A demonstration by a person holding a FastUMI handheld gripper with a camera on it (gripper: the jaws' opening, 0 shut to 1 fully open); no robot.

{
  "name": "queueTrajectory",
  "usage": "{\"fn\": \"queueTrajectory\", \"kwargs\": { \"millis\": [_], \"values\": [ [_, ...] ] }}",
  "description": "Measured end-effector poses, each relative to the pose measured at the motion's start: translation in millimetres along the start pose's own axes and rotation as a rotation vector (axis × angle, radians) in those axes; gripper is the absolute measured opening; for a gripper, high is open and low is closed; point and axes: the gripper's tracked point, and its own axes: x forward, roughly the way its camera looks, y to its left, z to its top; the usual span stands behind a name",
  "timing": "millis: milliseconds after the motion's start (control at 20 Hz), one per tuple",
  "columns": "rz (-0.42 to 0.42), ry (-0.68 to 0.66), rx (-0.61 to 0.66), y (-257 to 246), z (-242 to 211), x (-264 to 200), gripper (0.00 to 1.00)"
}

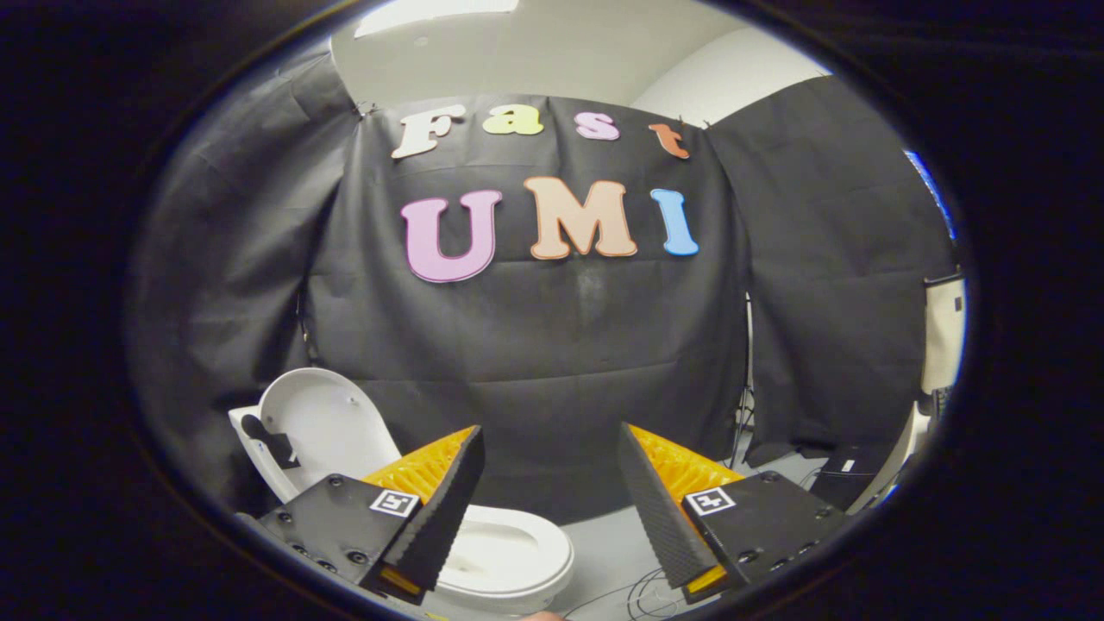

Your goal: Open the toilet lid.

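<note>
Hovering above the toilet (509, 556) with the gripper (550, 492) held wide apart, both fingers spread and clamped on nothing, only the dark cloth wall (552, 362) showing in the gap between them. Toilet lid (323, 423) already raised, standing upright and leaning back against the tank (250, 444), its white inner face turned toward the camera, just behind and above the left finger (448, 509). A small black piece fixed on the lid's lower left side, beside the tank's edge; what it is cannot be told. Seat and bowl lying below the lid, low and partly hidden by the left finger, the oval opening of the bowl visible just to the right of that finger's tip. Right finger (655, 509) well apart from the toilet, over bare pale floor (604, 535). Thin cables (642, 595) looping on the floor near the base of the right finger. Black draped cloth filling the background, hung in panels, with a white wall and ceiling (552, 52) above it. A dark box-like object (841, 474) resting on the floor beyond the right finger, at the foot of the cloth, too blurred to identify. No contact between either finger and the lid, seat or bowl.
</note>
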Motion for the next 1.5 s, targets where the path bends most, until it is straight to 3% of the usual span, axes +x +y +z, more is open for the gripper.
{"fn": "queueTrajectory", "kwargs": {
  "millis": [1100,1500],
  "values": [
    [0.003,0.089,-0.063,25.0,-20.4,-10.3,0.96],
    [0.019,0.077,-0.042,27.7,-23.8,11.0,0.96]
  ]
}}
